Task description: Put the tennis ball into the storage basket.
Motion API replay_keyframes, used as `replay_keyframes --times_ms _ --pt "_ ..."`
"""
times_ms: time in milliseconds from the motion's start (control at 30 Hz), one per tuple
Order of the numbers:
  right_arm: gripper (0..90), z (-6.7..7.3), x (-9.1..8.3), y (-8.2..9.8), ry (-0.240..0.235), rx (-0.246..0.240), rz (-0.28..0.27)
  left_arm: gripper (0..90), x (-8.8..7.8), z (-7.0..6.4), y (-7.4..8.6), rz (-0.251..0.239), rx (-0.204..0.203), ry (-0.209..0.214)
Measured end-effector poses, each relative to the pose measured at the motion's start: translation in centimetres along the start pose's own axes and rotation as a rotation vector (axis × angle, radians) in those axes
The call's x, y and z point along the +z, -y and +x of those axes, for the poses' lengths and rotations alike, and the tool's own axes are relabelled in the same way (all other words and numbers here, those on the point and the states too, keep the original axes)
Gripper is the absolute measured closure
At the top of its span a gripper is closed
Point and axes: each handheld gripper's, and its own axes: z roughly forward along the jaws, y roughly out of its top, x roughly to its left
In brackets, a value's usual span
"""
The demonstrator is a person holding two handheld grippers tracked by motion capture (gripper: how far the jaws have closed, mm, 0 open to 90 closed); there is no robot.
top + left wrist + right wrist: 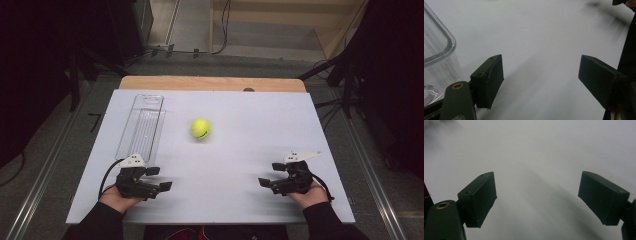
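My tray [142, 122] is clear glossy plastic, the ball [200, 128] fuzzy felt, the board [240, 145] smooth matt white, and the table edge [210, 83] looks like bare wood.

No text, labels, brand names, numbers or signs can be read anywhere in these pics. The tennis ball [200, 128] on the table in front of me has a dark curved mark on its side, too small and blurry to make out as letters. The clear plastic tray [142, 125] to my left carries no readable print. My tongs' black jaws, seen close up in both gripper views, are plain, w/ no markings I can read.
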Motion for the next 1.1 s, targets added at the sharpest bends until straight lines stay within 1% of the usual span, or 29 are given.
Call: replay_keyframes --times_ms 233,567,733,933,1000,1100 --pt "13.2 0.0 0.0 0.0 -0.002 -0.001 0.002 20.6 0.0 0.0 0.0 0.003 0.002 -0.001" --pt "13.2 0.0 0.0 0.0 0.000 0.002 0.003 20.6 -0.1 0.0 0.0 -0.005 0.001 -0.001" --pt "13.2 0.0 0.1 0.0 0.000 0.003 0.004 20.6 0.0 -0.3 -0.3 0.000 0.014 0.007" --pt "13.2 0.0 0.1 0.0 0.001 0.004 0.006 20.6 0.3 -0.7 -0.8 -0.004 0.018 0.025" --pt "13.1 0.0 0.1 0.0 0.000 0.004 0.005 20.6 0.4 -0.8 -1.0 -0.003 0.026 0.026" --pt "13.2 0.0 0.1 0.0 -0.002 0.006 0.007 20.6 0.6 -1.0 -1.4 -0.008 0.025 0.027"
